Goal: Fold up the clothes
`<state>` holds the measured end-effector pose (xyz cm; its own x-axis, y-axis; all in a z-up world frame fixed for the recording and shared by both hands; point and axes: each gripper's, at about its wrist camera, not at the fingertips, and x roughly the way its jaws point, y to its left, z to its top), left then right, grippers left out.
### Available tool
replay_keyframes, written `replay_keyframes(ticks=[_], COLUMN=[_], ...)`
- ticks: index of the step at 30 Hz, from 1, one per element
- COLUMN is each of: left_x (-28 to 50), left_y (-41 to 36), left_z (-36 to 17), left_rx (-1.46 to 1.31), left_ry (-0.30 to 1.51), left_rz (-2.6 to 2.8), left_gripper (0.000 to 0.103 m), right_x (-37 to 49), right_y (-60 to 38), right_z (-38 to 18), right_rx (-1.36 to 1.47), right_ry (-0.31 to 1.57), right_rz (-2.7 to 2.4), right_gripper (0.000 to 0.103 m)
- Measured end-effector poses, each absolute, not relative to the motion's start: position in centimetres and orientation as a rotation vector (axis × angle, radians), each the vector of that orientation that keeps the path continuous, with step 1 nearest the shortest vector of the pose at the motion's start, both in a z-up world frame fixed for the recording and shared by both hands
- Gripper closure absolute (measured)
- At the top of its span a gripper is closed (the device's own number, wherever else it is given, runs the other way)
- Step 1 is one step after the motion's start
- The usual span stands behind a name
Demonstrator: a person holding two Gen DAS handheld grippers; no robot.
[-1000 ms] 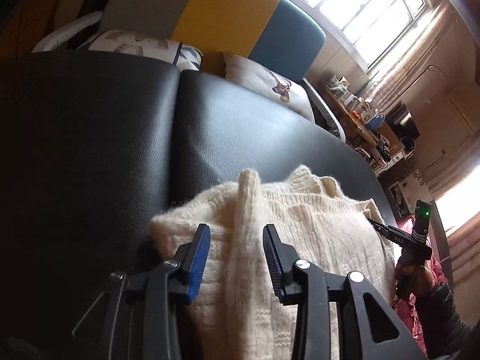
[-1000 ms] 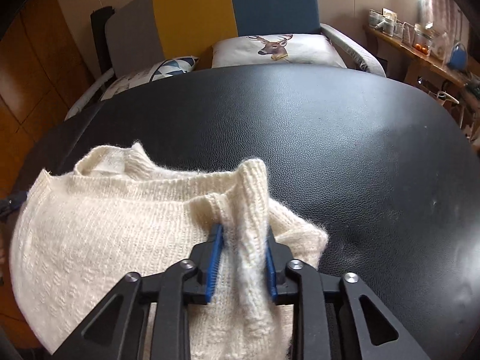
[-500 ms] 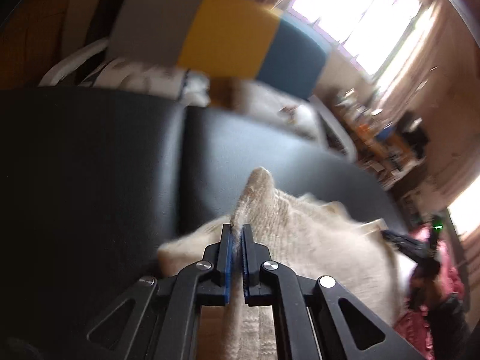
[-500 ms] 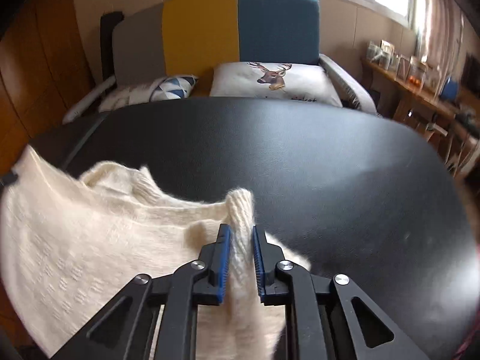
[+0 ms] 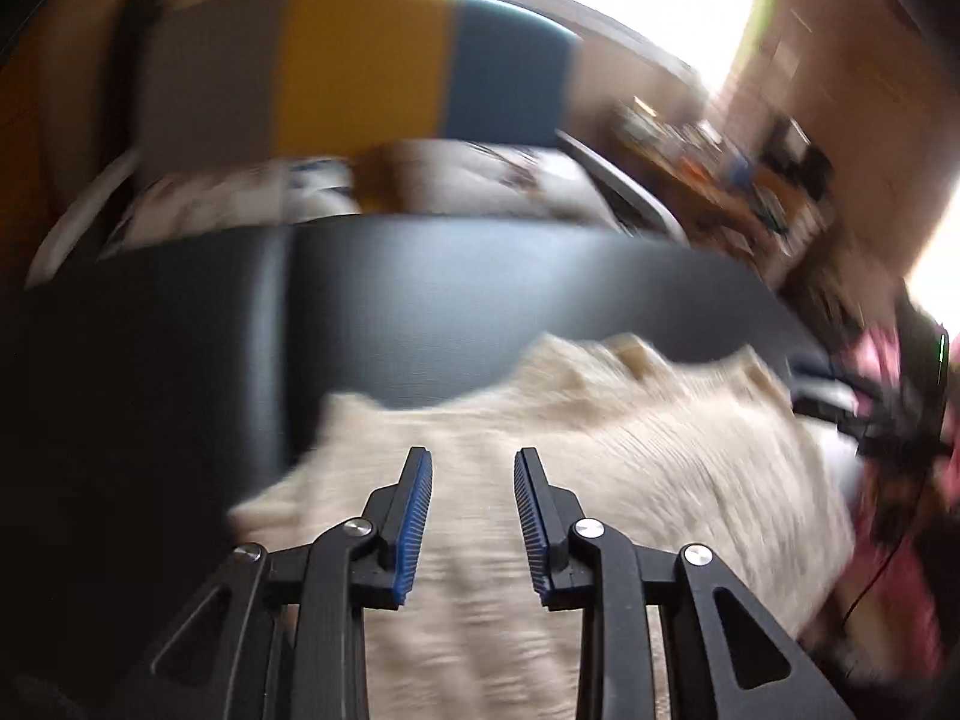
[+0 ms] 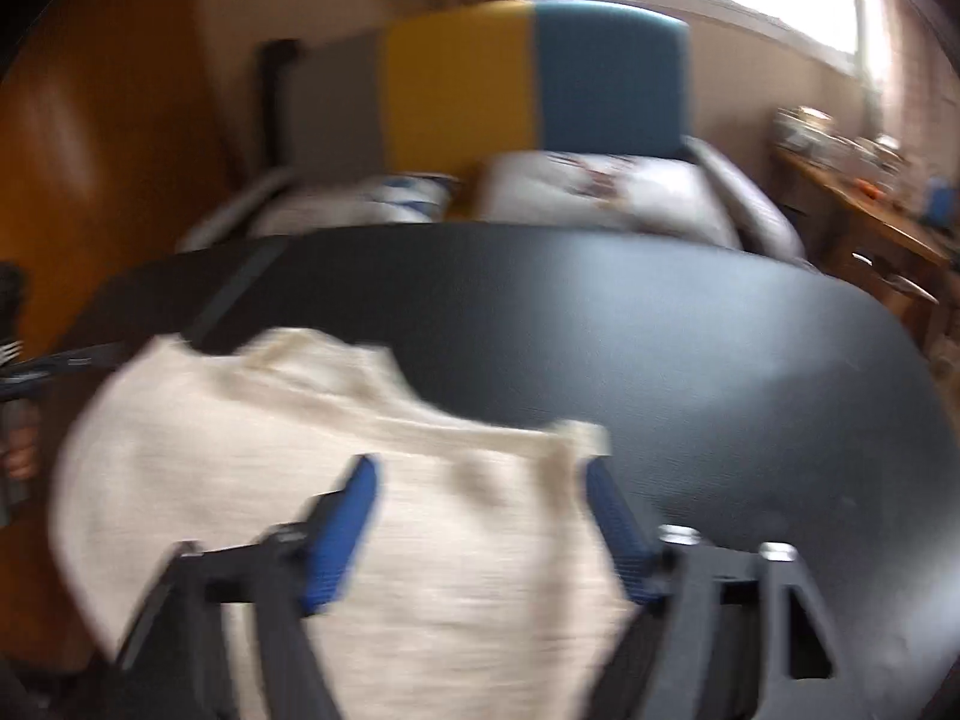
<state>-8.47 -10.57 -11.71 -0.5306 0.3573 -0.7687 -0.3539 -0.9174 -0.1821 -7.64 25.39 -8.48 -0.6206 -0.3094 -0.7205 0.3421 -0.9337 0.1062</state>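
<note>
I've just let go: both grippers, left (image 5: 472, 519) and right (image 6: 480, 531), gape wide; sweater (image 5: 600, 480) dropped flat, fold laid.

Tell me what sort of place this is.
Most likely a lived-in home room. A sofa with grey, yellow and blue back panels and white cushions stands behind the black leather-look table, where a cream knitted sweater lies; a cluttered wooden side table sits under a bright window.

A cream sweater (image 5: 600, 468) is lying on the black bench (image 5: 480, 288). Behind, the sofa (image 6: 528, 90) is showing grey, yellow and blue panels.
</note>
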Motion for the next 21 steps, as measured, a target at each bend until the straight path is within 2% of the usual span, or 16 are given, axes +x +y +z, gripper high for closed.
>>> replay_keyframes(ticks=[3,7,8,9,10,11,12,13,16,19,21], left_x=[-10.3,-11.2,-10.8,-9.7,-9.4,-9.0,-8.8,-8.9,-9.7,-10.8,-11.7], left_y=[-7.6,-6.3,-6.3,-6.3,-6.5,-6.6,-7.0,-7.3,-8.2,-8.0,-7.5], left_z=[-13.8,-16.2,-16.2,-16.2,-15.8,-15.3,-14.6,-14.1,-13.0,-14.4,-17.0], left_rx=[-1.316,-1.374,-1.351,-1.33,-1.302,-1.263,-1.214,-1.183,-1.104,-1.142,-1.254], left_ry=[0.096,0.092,0.076,0.06,0.05,0.017,-0.039,-0.074,-0.159,-0.133,-0.097], left_rz=[2.352,2.304,2.307,2.32,2.35,2.377,2.403,2.43,2.509,2.583,2.564], left_gripper=[0.071,0.074,0.09,0.098,0.099,0.099,0.099,0.099,0.099,0.099,0.094], right_x=[-8.0,-8.9,-8.6,-8.3,-8.0,-7.7,-7.3,-7.0,-7.5,-9.0,-9.9], right_y=[22.1,19.0,19.0,18.9,18.8,18.8,18.7,18.6,18.9,19.0,19.8], right_z=[-8.9,-11.5,-11.4,-11.4,-11.4,-11.4,-11.4,-11.4,-10.8,-12.0,-14.0], right_rx=[1.17,1.315,1.299,1.283,1.268,1.252,1.236,1.22,1.168,1.205,1.291], right_ry=[0.096,0.207,0.213,0.22,0.226,0.232,0.239,0.245,0.264,0.294,0.224], right_rz=[-2.424,-2.383,-2.393,-2.404,-2.414,-2.424,-2.434,-2.444,-2.507,-2.574,-2.579], right_gripper=[0.022,0.024,0.037,0.044,0.048,0.064,0.084,0.092,0.095,0.096,0.096])
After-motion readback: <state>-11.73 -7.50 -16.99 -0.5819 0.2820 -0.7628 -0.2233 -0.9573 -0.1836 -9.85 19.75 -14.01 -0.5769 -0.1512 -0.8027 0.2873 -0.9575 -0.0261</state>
